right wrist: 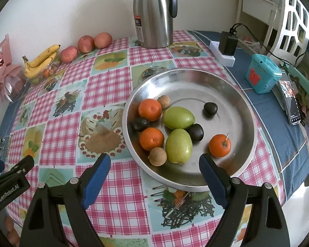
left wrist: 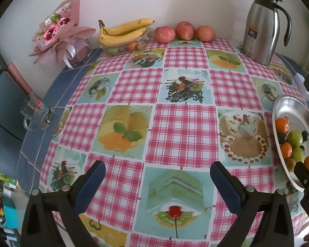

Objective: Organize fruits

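Observation:
A steel plate (right wrist: 226, 86) holds three oranges (right wrist: 150, 109), two green fruits (right wrist: 178, 117), three dark fruits (right wrist: 210, 109) and two small brown fruits (right wrist: 158, 156). My right gripper (right wrist: 154, 163) is open and empty, just above the plate's near rim. My left gripper (left wrist: 157, 169) is open and empty over the checked tablecloth, left of the plate (left wrist: 286, 103). Bananas (left wrist: 123, 32) lie on a clear dish of small fruits by the wall, with three apples (left wrist: 185, 30) beside them.
A steel jug (left wrist: 263, 28) stands at the back right. A pink bouquet (left wrist: 59, 35) and a glass cup (left wrist: 31, 111) are at the table's left edge. A charger (right wrist: 226, 45), teal box (right wrist: 262, 74) and phone (right wrist: 291, 100) lie right of the plate.

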`<state>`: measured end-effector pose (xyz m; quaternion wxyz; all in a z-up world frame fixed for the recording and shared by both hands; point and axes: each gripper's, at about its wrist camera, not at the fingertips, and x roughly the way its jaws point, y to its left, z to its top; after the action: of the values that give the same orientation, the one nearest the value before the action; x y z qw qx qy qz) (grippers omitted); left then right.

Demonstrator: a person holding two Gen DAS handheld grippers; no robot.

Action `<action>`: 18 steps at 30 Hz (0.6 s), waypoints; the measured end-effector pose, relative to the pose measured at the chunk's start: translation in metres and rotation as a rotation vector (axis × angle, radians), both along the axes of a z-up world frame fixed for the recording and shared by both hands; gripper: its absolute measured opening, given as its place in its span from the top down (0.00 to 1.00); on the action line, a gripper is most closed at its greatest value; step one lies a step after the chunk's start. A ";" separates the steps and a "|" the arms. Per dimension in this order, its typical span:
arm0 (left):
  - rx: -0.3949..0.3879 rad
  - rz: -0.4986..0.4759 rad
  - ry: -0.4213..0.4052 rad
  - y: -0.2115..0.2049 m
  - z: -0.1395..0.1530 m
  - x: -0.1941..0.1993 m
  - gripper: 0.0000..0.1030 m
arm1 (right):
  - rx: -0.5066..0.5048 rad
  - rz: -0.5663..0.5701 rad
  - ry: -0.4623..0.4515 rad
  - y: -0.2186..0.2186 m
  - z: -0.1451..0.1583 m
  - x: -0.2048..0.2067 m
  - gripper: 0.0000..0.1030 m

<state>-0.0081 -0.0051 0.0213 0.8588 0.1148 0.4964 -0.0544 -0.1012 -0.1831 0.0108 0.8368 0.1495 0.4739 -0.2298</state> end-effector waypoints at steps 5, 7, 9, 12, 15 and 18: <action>-0.001 -0.004 0.006 0.000 -0.001 0.001 0.00 | -0.001 0.001 0.004 0.001 -0.001 0.001 0.14; -0.001 -0.004 0.006 -0.001 -0.001 0.001 0.00 | 0.001 0.002 0.005 0.001 -0.001 0.001 0.14; -0.001 -0.003 0.006 -0.001 -0.001 0.001 0.00 | 0.003 0.002 0.006 0.001 -0.001 0.001 0.14; 0.000 -0.003 0.008 -0.001 -0.002 0.001 0.00 | 0.005 0.001 0.006 0.001 -0.002 0.001 0.14; 0.000 -0.003 0.010 -0.001 -0.002 0.001 0.00 | 0.007 0.001 0.008 0.000 -0.003 0.001 0.14; 0.000 -0.003 0.011 -0.001 -0.003 0.001 0.00 | 0.008 0.001 0.009 0.000 -0.003 0.001 0.14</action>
<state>-0.0069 -0.0060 0.0186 0.8560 0.1154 0.5008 -0.0562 -0.0999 -0.1826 0.0077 0.8341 0.1516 0.4790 -0.2279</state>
